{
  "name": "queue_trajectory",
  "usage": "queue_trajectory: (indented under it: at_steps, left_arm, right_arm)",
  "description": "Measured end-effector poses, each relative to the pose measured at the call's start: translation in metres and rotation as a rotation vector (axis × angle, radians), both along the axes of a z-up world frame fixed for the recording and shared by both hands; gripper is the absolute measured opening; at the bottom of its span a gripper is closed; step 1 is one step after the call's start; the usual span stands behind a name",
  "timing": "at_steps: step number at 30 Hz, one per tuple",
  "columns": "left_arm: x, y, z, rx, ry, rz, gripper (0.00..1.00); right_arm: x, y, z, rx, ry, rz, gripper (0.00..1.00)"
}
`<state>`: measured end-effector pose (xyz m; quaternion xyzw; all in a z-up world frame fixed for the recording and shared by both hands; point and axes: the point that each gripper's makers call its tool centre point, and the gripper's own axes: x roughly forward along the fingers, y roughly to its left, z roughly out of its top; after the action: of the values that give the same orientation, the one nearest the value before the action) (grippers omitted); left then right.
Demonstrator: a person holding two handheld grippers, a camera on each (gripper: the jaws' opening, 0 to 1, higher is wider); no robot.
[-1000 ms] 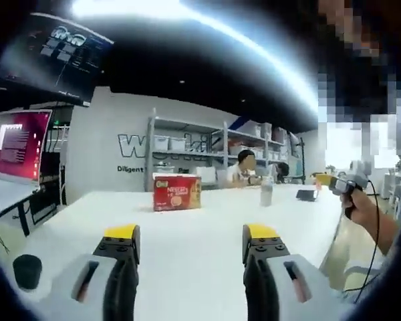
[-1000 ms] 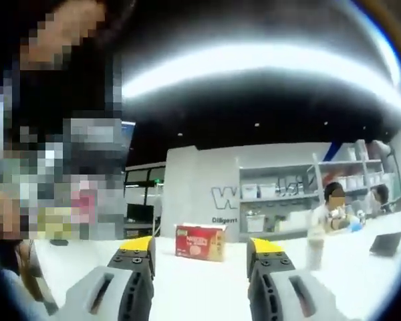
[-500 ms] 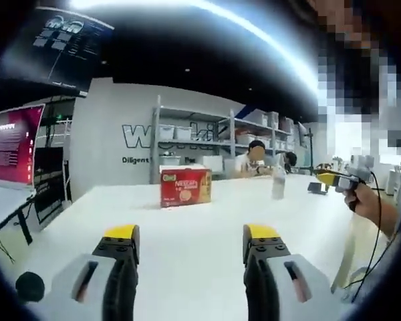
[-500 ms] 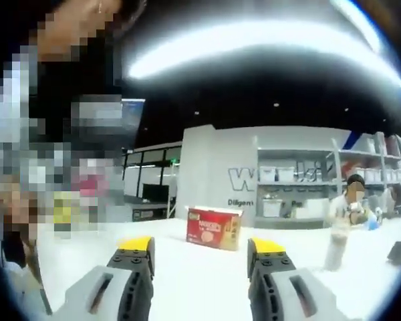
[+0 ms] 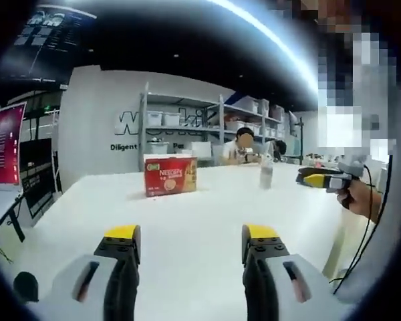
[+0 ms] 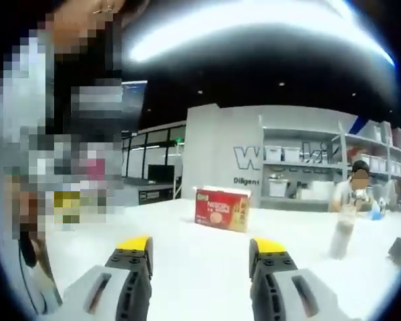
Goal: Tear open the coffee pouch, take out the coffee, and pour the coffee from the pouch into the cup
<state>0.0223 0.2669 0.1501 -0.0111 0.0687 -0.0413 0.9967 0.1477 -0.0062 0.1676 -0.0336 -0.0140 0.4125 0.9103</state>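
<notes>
A red coffee box [image 5: 170, 176] stands on the white table [image 5: 187, 227], well ahead of my left gripper [image 5: 192, 242], which is open with nothing between its yellow-tipped jaws. A tall clear cup [image 5: 266, 175] stands further right on the table. From the right gripper view the same red box [image 6: 222, 208] sits ahead and the cup [image 6: 341, 236] is to the right; my right gripper [image 6: 202, 254] is open and empty. At the right of the left gripper view, a hand holds the right gripper [image 5: 319, 179] above the table edge.
A person sits behind the table by grey shelving [image 5: 207, 130] with white bins. A red screen [image 5: 0, 144] stands at the left. A small dark object [image 6: 400, 248] lies on the table far right. A black round thing [image 5: 25, 286] sits near the left jaw.
Both views have shifted as the hands moved; the box and cup look slightly nearer in the right gripper view. Both grippers stay open and empty.
</notes>
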Motion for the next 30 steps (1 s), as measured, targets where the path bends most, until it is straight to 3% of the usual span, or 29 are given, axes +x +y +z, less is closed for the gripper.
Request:
queue_trajectory:
  at_steps: [7,16,25,30]
  left_arm:
    - [-0.012,0.001,0.001,-0.034,0.023,0.031,0.63]
    - [-0.016,-0.016,0.018,-0.021,0.031,0.004,0.64]
    - [-0.020,-0.008,0.042,-0.049,-0.019,0.043,0.63]
    - [-0.026,-0.003,0.050,-0.014,-0.049,0.076,0.62]
  right_arm:
    - [-0.009,-0.003,-0.003,-0.019,0.032,-0.005,0.58]
    - [-0.024,0.003,0.003,-0.050,0.049,0.004,0.59]
    - [-0.039,0.005,0.028,0.046,0.046,-0.033,0.59]
    - [-0.044,0.005,0.046,0.068,0.008,-0.048,0.60]
